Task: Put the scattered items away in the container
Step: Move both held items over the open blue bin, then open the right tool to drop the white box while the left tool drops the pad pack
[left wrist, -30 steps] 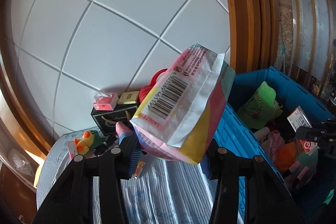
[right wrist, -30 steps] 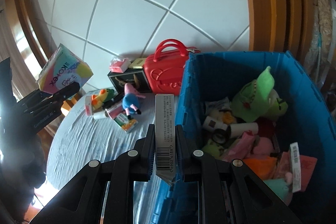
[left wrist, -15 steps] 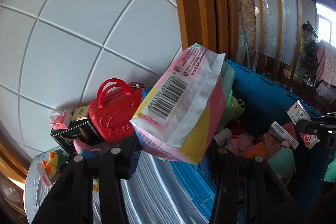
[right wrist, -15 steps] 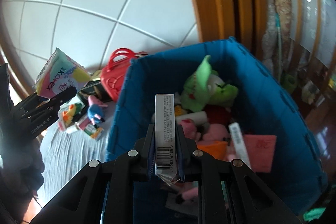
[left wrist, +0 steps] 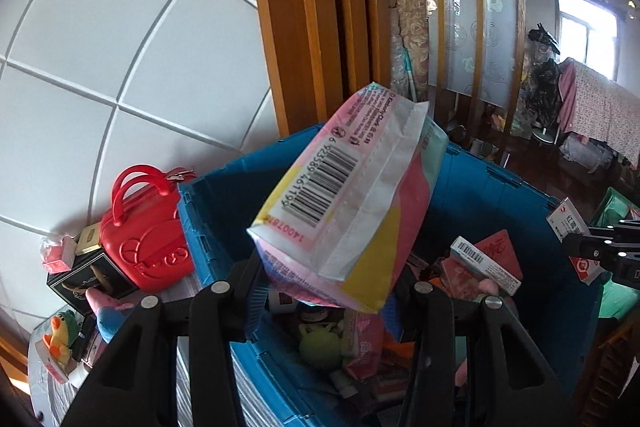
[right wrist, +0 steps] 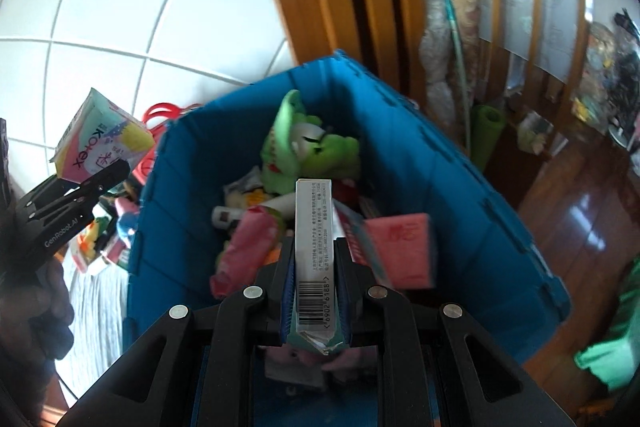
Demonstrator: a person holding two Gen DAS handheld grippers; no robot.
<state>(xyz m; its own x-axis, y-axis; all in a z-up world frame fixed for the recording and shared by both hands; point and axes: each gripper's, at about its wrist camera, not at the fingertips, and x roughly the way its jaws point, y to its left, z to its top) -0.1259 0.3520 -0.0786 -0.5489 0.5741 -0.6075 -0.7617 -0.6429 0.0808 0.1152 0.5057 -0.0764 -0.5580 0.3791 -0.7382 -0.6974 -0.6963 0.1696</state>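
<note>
Left wrist view: left gripper (left wrist: pixel 324 287) fingers pinching Kotex pack (left wrist: pixel 344 203) over blue crate (left wrist: pixel 208 219), already filling; right gripper (right wrist: pixel 314 291) fingers clamping slim box (right wrist: pixel 313 247); red handbag (left wrist: pixel 144 235), duck toy (left wrist: pixel 58 337) waiting on worktop (left wrist: pixel 204 399).

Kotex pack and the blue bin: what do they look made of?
Kotex pack: likely thin glossy plastic film, judging by its crimped end seam and soft bulging sides. Blue bin: apparently rigid moulded plastic, with ribbed walls and a smooth sheen.

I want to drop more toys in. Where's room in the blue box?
The blue box is crowded: the green plush, pink packets and red card cover the floor. No bare floor shows; room is on top, beside the right wall.
</note>
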